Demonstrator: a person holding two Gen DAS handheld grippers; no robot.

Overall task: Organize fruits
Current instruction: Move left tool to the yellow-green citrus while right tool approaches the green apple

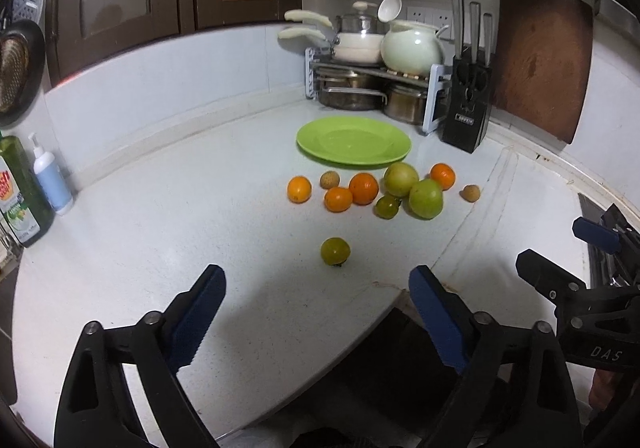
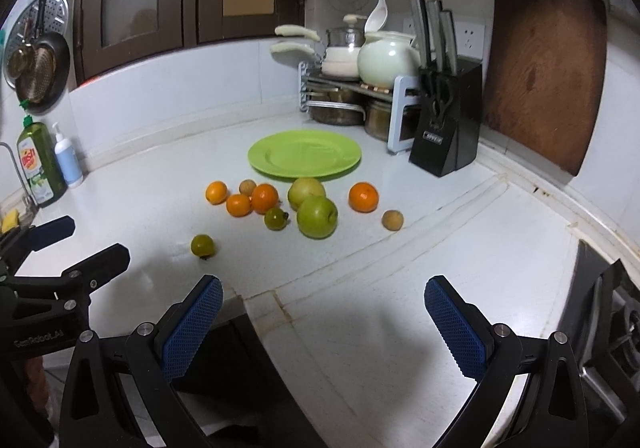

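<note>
A green plate (image 1: 354, 141) (image 2: 304, 155) lies empty on the white counter. In front of it sit several oranges (image 1: 363, 188) (image 2: 363, 197), two green apples (image 1: 425, 198) (image 2: 317, 217), two small brown fruits (image 1: 470, 193) (image 2: 392, 220) and a small green tomato (image 1: 387, 207) (image 2: 276, 218). Another green tomato (image 1: 335, 251) (image 2: 202, 245) lies alone, nearer to me. My left gripper (image 1: 316, 288) is open and empty, just short of that lone tomato. My right gripper (image 2: 323, 296) is open and empty over the counter's front edge, well short of the fruit.
A pot rack (image 1: 376, 80) with pans and a white pot, a knife block (image 1: 468, 104) and a wooden cutting board (image 1: 540, 68) stand at the back right. Dish soap (image 2: 40, 164) and a pump bottle (image 2: 68, 160) stand at the left. A stove (image 2: 608, 328) is at the right.
</note>
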